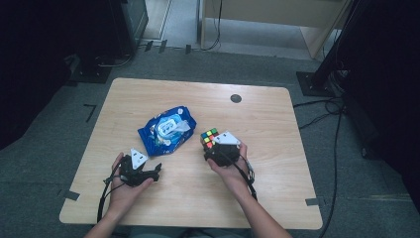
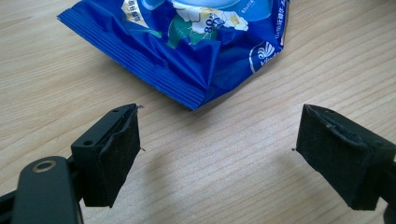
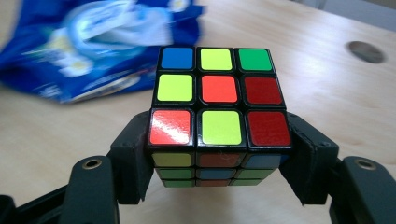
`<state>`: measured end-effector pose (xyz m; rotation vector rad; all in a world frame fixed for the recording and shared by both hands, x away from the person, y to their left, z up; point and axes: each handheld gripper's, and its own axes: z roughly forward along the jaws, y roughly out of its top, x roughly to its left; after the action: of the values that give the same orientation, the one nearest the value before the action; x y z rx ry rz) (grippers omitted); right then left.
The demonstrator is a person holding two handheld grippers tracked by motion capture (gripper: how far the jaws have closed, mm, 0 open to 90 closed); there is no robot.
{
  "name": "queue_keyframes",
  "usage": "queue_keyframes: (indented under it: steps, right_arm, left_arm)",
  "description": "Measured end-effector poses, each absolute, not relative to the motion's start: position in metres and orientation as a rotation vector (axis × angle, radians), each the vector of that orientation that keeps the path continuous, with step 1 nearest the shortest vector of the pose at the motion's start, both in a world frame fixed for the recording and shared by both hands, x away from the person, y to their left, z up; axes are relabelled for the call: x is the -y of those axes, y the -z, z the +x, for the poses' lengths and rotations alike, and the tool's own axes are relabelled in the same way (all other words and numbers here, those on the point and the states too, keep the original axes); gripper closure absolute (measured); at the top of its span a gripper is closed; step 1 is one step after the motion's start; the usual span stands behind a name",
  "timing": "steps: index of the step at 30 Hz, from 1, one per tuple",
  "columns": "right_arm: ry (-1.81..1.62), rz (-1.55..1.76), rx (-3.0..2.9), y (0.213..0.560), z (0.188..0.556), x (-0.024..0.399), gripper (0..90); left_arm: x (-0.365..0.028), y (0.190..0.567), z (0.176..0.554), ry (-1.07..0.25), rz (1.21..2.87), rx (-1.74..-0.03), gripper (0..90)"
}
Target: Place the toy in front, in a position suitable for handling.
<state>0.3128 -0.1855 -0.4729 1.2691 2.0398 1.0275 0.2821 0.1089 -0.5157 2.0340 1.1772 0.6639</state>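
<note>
The right tool [image 3: 219, 154] pinches the cube [image 3: 218, 93] above the bench [image 1: 277, 148]; the left tool [image 2: 219, 158] stands spread near the blue pack [image 2: 187, 42].

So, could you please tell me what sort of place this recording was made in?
Probably a lab or workshop set up for recording: a small wooden table stands on grey carpet, with cables trailing across the floor and tape marks around the table.

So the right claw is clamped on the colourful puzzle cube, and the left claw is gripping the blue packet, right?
Not quite. The left claw grips nothing: the left gripper view shows its jaws wide apart over bare table, with the blue packet lying ahead of them, untouched. The right claw is indeed clamped on the puzzle cube.
</note>
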Motion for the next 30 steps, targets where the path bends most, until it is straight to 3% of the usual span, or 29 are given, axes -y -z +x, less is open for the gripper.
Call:
queue_keyframes:
  steps: [9, 23, 26, 30]
  right_arm:
    - [-1.061, 1.159, -2.150, 0.485, 0.279, 0.154, 34.4]
    - [-1.043, 1.167, -2.205, 0.501, 0.271, 0.134, 34.0]
    - [-1.051, 1.148, -2.243, 0.499, 0.272, 0.136, 22.8]
    - [-1.090, 1.111, -2.250, 0.484, 0.272, 0.140, 19.1]
  left_arm:
    - [-0.109, 0.516, 0.282, -0.661, 2.030, -1.173, 13.7]
    - [-0.109, 0.516, 0.282, -0.658, 2.033, -1.168, 13.7]
    - [-0.110, 0.516, 0.282, -0.658, 2.034, -1.166, 13.7]
    - [-0.109, 0.516, 0.282, -0.657, 2.033, -1.168, 13.7]
